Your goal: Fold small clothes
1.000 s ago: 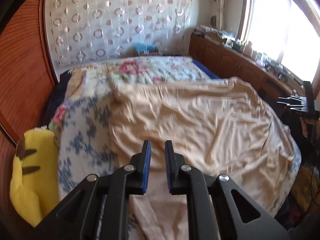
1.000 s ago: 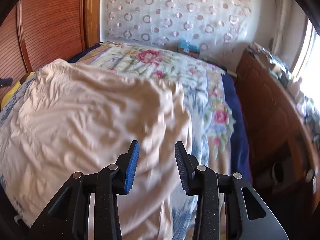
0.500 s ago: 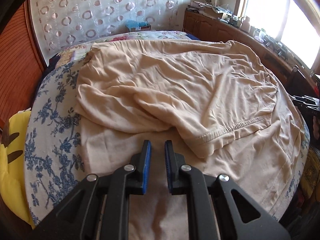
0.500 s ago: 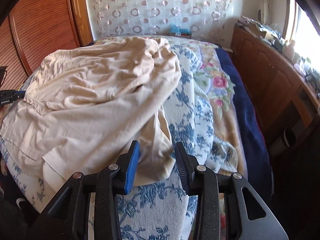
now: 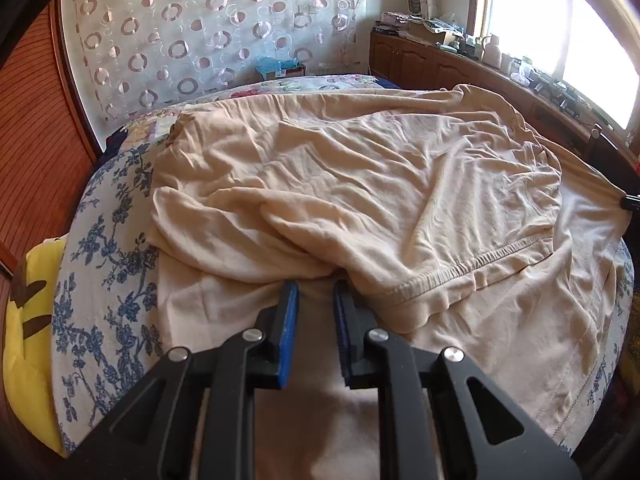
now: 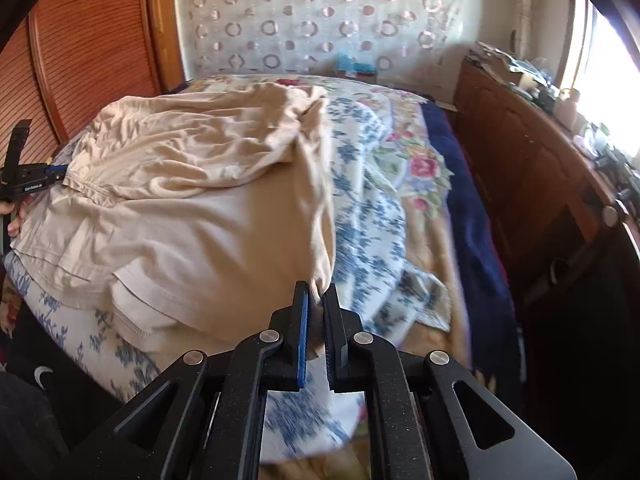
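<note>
Bedspread [image 6: 372,216] is carrying the beige garment [image 5: 360,184], half folded. Right gripper [image 6: 315,300] is pinching its corner; left gripper [image 5: 314,292] is opening around the hem. Pulling evenly should be keeping edges aligned.

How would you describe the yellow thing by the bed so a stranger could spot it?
Start at the bed with its blue-flowered cover. At its left edge, by the wooden wall, sits a yellow plush. It is the only bright yellow thing, with dark brown marks.

A bed [image 5: 100,264] bears a beige garment [image 5: 360,184], seemingly folded over.
</note>
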A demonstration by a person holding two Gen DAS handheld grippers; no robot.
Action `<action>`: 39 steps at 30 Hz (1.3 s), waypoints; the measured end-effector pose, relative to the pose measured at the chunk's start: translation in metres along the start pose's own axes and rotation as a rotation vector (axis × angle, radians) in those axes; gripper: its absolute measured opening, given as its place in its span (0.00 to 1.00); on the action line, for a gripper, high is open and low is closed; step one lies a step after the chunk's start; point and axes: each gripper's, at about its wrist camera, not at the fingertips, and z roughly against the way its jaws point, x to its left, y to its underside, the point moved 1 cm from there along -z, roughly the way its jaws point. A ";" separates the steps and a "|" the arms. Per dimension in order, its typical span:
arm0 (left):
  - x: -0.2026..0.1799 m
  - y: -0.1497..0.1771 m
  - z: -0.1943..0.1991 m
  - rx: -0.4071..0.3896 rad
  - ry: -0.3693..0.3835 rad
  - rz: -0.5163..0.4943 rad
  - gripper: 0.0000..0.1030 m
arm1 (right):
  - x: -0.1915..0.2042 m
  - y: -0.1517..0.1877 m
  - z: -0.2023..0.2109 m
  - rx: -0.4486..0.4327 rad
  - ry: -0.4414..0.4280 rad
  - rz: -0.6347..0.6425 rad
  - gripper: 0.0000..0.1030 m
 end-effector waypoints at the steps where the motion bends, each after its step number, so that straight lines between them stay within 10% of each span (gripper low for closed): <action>1: 0.000 0.000 0.000 0.000 -0.002 -0.001 0.15 | -0.003 0.001 0.002 0.005 0.021 -0.002 0.04; 7: 0.000 -0.001 0.000 -0.001 -0.026 -0.013 0.17 | -0.009 -0.005 0.002 -0.023 0.039 -0.036 0.10; 11: 0.001 -0.001 0.000 -0.001 -0.032 -0.006 0.21 | -0.006 -0.020 0.003 -0.074 0.022 -0.063 0.34; 23: -0.003 0.000 0.000 -0.004 -0.075 -0.012 0.25 | 0.039 -0.081 -0.074 -0.025 -0.132 -0.076 0.36; 39: 0.042 -0.006 0.050 -0.091 -0.052 0.142 0.25 | 0.043 -0.103 -0.130 0.028 -0.037 -0.064 0.37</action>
